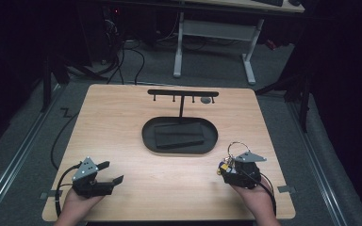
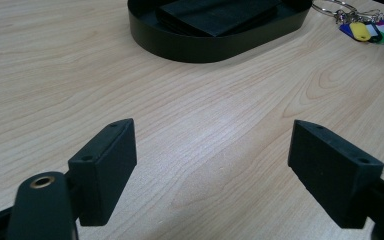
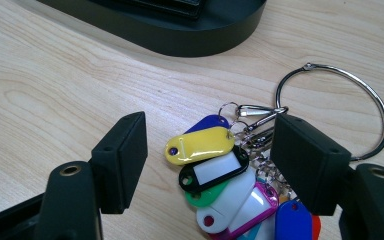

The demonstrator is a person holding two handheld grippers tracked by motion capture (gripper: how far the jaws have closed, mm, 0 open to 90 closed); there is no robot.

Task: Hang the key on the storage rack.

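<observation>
Right tool [image 3: 207, 150] stood open astride the key-tag bunch [image 3: 220, 180] near the desk's [image 1: 122, 122] right front corner, nothing gripped; best to pinch the large ring [image 3: 375, 110], not the loose tags; left tool [image 2: 212, 160] was open, empty.

No text, brand, number or sign can be read. The paper windows of the key tags [image 3: 219, 172] appear blank, though some are partly hidden behind one another.

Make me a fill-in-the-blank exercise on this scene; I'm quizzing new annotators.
1. The oval tray is coloured ____.
2. The key tags hang from a large metal ____.
3. The key tags lie between the open jaws of the ____ tongs.
4. The left tongs hover with jaws ____ over bare wood.

Missing words: black; ring; right; open
</observation>
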